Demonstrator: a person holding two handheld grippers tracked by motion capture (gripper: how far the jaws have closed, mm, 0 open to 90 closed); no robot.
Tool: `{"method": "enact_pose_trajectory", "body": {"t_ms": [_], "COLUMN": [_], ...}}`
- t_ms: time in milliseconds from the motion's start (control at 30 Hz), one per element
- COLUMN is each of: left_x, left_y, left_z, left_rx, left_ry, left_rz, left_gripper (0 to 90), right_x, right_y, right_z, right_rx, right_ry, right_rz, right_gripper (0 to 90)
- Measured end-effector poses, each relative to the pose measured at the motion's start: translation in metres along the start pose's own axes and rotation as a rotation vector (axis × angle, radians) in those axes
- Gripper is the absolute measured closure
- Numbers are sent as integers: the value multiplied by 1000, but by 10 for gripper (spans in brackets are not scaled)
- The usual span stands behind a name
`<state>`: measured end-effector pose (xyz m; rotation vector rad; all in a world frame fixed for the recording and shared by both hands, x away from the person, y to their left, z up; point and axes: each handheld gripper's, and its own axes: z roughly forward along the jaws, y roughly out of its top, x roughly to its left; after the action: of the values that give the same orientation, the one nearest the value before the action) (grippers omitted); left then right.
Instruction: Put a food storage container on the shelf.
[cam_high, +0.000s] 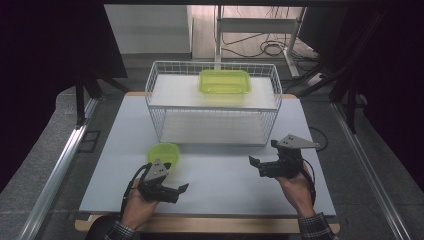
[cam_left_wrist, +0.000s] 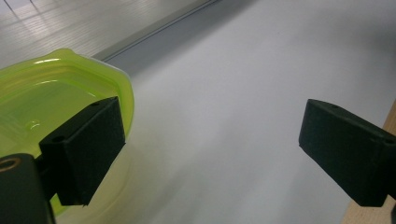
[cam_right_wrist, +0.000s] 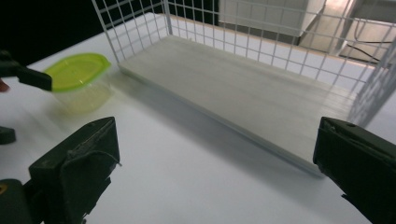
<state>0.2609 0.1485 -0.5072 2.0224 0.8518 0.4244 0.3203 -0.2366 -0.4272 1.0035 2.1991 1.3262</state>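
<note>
The small green container (cam_high: 164, 153) is a translucent, lime-coloured plastic tub with a rounded, flared rim and shallow see-through walls. It sits on the white table (cam_high: 220, 185), left of centre, just in front of the near left corner of the white wire shelf rack (cam_high: 212, 102). A second, larger green container (cam_high: 225, 81) of the same colour, rectangular with rounded corners, rests on the rack's upper shelf, towards its far side.

The left gripper (cam_high: 176, 191) lies low over the table just near of the small container, held in the person's left hand (cam_high: 136, 205), its jaws pointing right and spread wide with nothing between them. In the left gripper view the tub's rim (cam_left_wrist: 70, 84) shows just behind one jaw, apart from it.

The right gripper (cam_high: 257, 166) hovers over the right part of the table, near the rack's near right corner, gripped by the right hand (cam_high: 297, 190). Its jaws point left and stand spread apart, empty. In the right gripper view the rack's lower shelf (cam_right_wrist: 243, 88) lies ahead between them.
</note>
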Motion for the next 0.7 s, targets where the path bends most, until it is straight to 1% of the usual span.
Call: {"method": "enact_pose_trajectory", "body": {"t_ms": [133,267,433,533,700], "left_x": [-1,-2,-3,-4,-4], "left_y": [-1,-1,-2,-3,-2], "left_z": [1,2,3,6,6], "left_rx": [-5,-8,-12,5,3], "left_ry": [2,9,18,26,32], "left_rz": [6,14,35,52,47], "left_gripper": [59,54,47,42,33], "right_x": [-1,-3,-2,0,-1], "right_y": [-13,-28,-44,-53,-64], "right_z": [0,0,0,2,5], "right_rx": [1,21,35,59,89], "right_ry": [-18,-34,-39,-33,-28], "right_rz": [2,17,34,36,47], "right_gripper": [9,10,14,15,15]}}
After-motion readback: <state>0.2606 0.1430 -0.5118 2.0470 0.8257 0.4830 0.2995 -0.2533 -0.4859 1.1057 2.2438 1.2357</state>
